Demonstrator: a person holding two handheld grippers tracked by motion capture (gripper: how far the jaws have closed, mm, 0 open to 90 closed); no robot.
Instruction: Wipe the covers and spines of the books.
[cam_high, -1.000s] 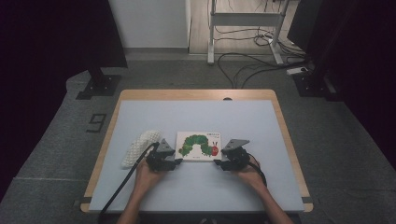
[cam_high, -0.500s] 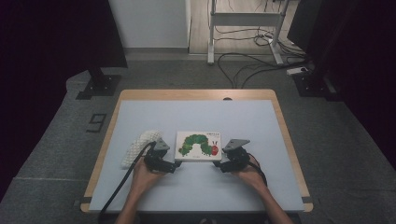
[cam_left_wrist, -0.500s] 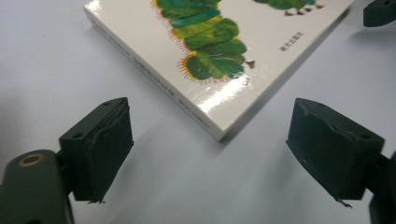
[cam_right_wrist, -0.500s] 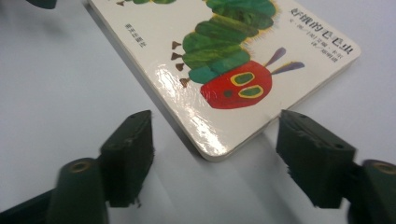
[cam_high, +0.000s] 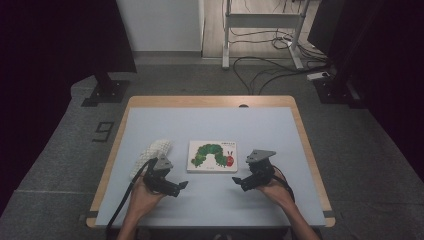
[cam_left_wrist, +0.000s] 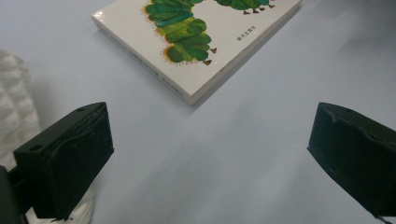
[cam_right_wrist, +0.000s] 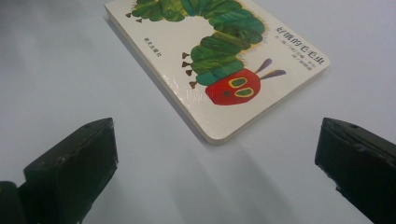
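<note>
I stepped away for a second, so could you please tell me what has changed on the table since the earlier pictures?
Both grippers have drawn back from the book toward the table's near edge. The left gripper and right gripper have just been opening their fingers, which now stand wide with nothing between them. The book lies flat and closed where it was, and the white cloth stays at its left.

Picture books: one, a white board book with a green caterpillar on its cover.
White quilted cloths: one, left of the book.
Handheld grippers: two, the left gripper and the right gripper.
Hands: two.
Tables: one, pale blue top, wooden rim.
</note>
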